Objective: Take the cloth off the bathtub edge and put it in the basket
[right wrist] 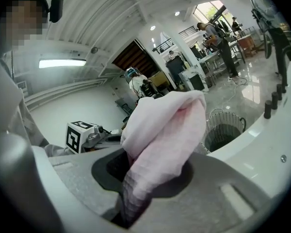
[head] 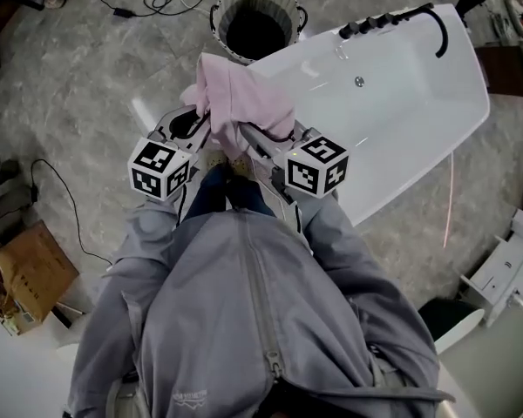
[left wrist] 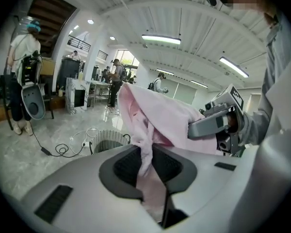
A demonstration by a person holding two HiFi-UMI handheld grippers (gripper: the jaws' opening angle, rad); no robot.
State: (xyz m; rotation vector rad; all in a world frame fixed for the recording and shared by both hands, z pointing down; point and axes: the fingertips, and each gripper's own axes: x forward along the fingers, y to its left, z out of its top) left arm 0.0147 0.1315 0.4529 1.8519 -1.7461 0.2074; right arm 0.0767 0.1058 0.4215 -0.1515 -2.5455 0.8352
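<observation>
Cloth, pale pink and bunched, hangs clear of the white bathtub, gripped at once by the left hand-held gripper and the right hand-held gripper, whose tips sit close together beneath it. In the left gripper view a thin twist of the fabric runs down between that hand-held gripper's dark pads, which stand narrow and pinch it. In the right gripper view a thicker fold fills the narrow gap of the other pair, likewise clamped. The rest of the cloth billows up and forward over both sets of jaws. Just beyond the tips stands the basket, round, slatted and dark inside, hard by the tub's end. The bathtub itself stretches away to the right of the right hand-held gripper, with a black tap fitting at its far rim. The only markings on view are the black-and-white square codes on the left marker cube and the right marker cube, each riding behind its own hand-held gripper's jaws. Print on the hem of the person's grey jacket is too small to read. A black cable lies on the marbled floor to the left of the basket, and a cardboard box sits well behind and to the left of the left hand-held gripper.
</observation>
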